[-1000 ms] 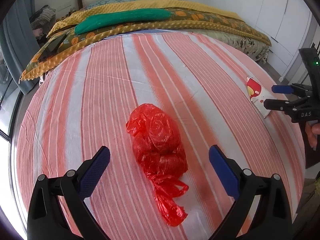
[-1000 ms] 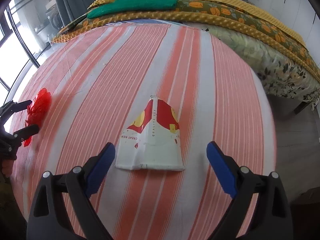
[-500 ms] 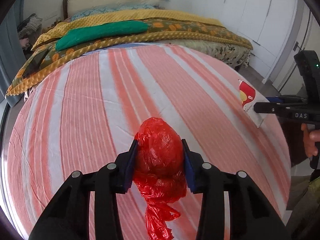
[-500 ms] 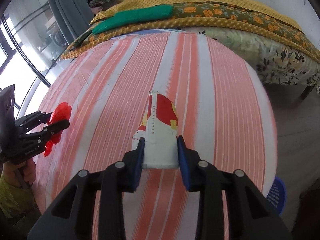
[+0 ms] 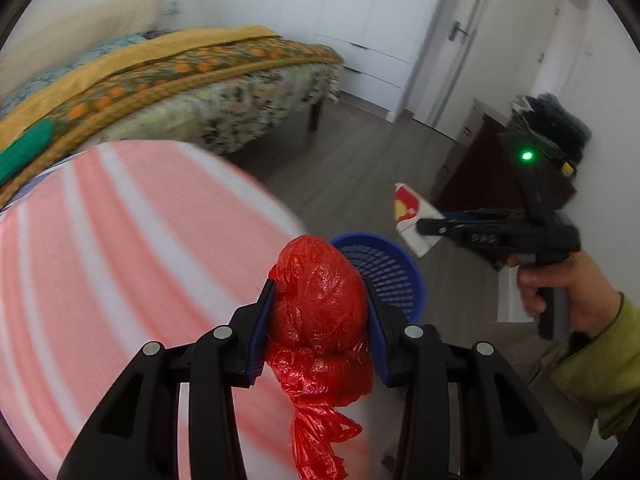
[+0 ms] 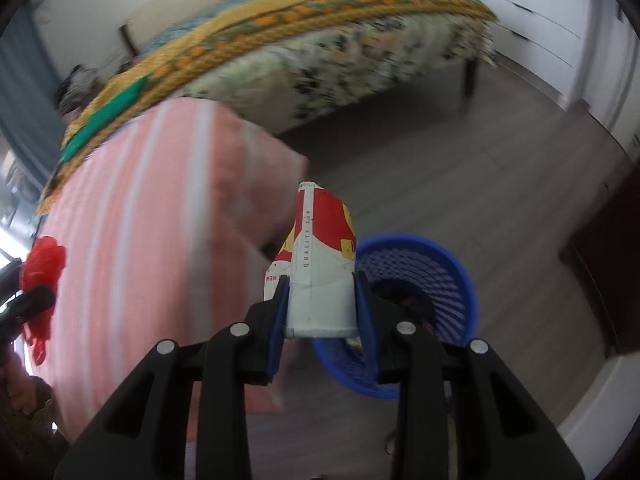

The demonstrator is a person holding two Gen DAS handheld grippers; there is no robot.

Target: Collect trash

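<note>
Left gripper (image 5: pixel 320 320): clenched on the red plastic bag (image 5: pixel 320 328), which is pinched between the two blue pads (image 5: pixel 262 328); the bag is lifted clear of the striped cloth, and its loose tail is seen hanging below the jaws.

Right gripper (image 6: pixel 322 300): clenched on the flattened paper cup (image 6: pixel 320 272); the wide end of the cup is pressed between the blue pads (image 6: pixel 278 320) and the narrow end is pointed away from the camera.

Red plastic bag: held in the air at the corner of the striped surface, with the basket seen just behind it in the left wrist view. It is also visible at the far left edge of the right wrist view (image 6: pixel 42 264).

Flattened paper cup: white with red and yellow print, held above the floor beside the near rim of the basket. In the left wrist view it is seen at the tip of the right gripper (image 5: pixel 444 228), its printed end (image 5: pixel 408 212) raised.

Blue basket (image 6: pixel 464 280): stood on the wooden floor (image 6: pixel 480 168) just off the corner of the striped surface; dark items are glimpsed inside but cannot be identified.

Striped cloth (image 5: pixel 120 240): pink and white, spread over the raised surface on the left.

Bed (image 6: pixel 320 40): seen behind, covered with a yellow and floral blanket.

Right hand (image 5: pixel 568 288): wrapped around the right gripper's handle, with a yellow-green sleeve at the wrist.
</note>
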